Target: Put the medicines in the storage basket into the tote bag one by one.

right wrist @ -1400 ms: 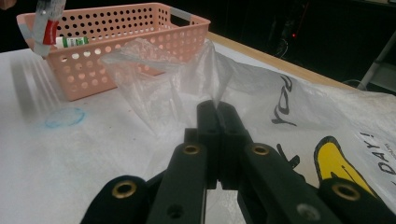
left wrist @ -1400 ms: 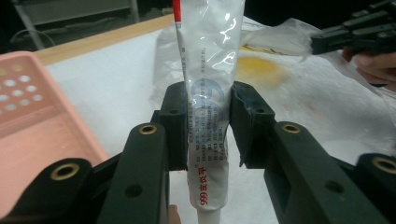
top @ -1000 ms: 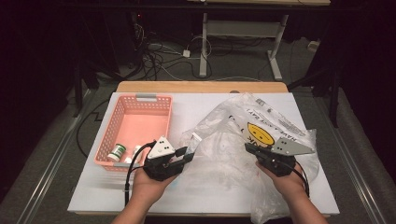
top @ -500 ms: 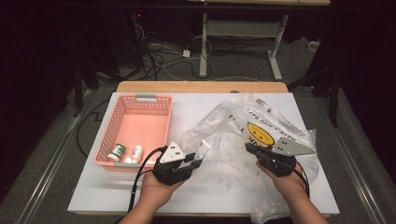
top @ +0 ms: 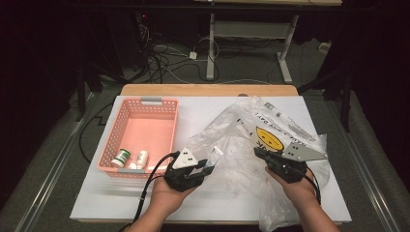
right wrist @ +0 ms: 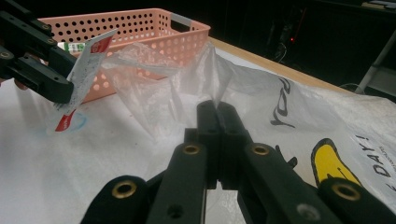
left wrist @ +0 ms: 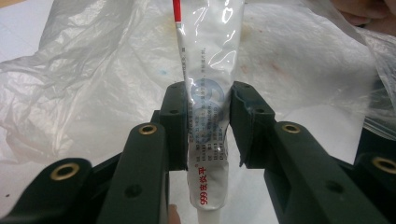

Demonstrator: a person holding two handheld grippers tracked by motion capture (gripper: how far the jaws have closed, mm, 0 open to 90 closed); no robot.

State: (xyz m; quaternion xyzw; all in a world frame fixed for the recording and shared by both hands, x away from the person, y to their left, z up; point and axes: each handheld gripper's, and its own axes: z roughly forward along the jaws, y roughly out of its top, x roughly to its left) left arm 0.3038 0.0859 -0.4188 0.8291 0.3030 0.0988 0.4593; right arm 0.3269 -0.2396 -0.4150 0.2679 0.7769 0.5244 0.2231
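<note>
The white ointment tube [left wrist: 208,116] sits clamped between the fingers [left wrist: 175,126] of the left gripper [top: 205,166], held just above the clear plastic bag [top: 241,140] near the middle of the counter [top: 96,203]. The left hand [top: 167,195] comes in from the near edge, its gripper angled forward and to the right toward the bag. The right hand [top: 300,188] holds the right gripper [right wrist: 217,112] pointed left, its fingers pressed fully together on a pinched fold of the bag. There is one tube, one bag and one pink basket [top: 145,104]. The basket stands left of the bag and holds two small bottles [top: 130,157]. The crumpled bag spreads across the right half of the counter.
</note>
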